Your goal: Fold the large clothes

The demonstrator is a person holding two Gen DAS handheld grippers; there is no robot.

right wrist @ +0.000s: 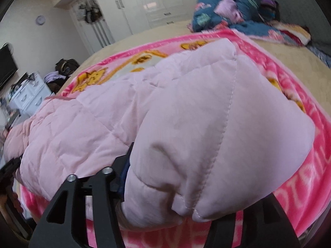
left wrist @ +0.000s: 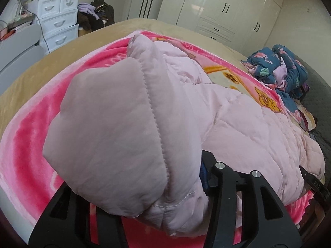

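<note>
Folding padded pink jacket (left wrist: 238, 124), spread across middle of pink blanket (left wrist: 31, 134) on bed (left wrist: 41, 62). Left claw (left wrist: 134, 175) and right claw (right wrist: 198, 175) each bracketing a puffy jacket corner near blanket's near edge. Fingers part-spread, cloth bulging between; pads pressing or not, cannot tell. Best practice: lay both corners level and square, squeeze out trapped air, let go together. Bare blanket beyond jacket for next fold. Heap of blue clothes (left wrist: 279, 66) at blanket's far corner, well apart.

Left gripper (left wrist: 165, 196) and right gripper (right wrist: 165, 196) both angle downward, jaws parted.
</note>
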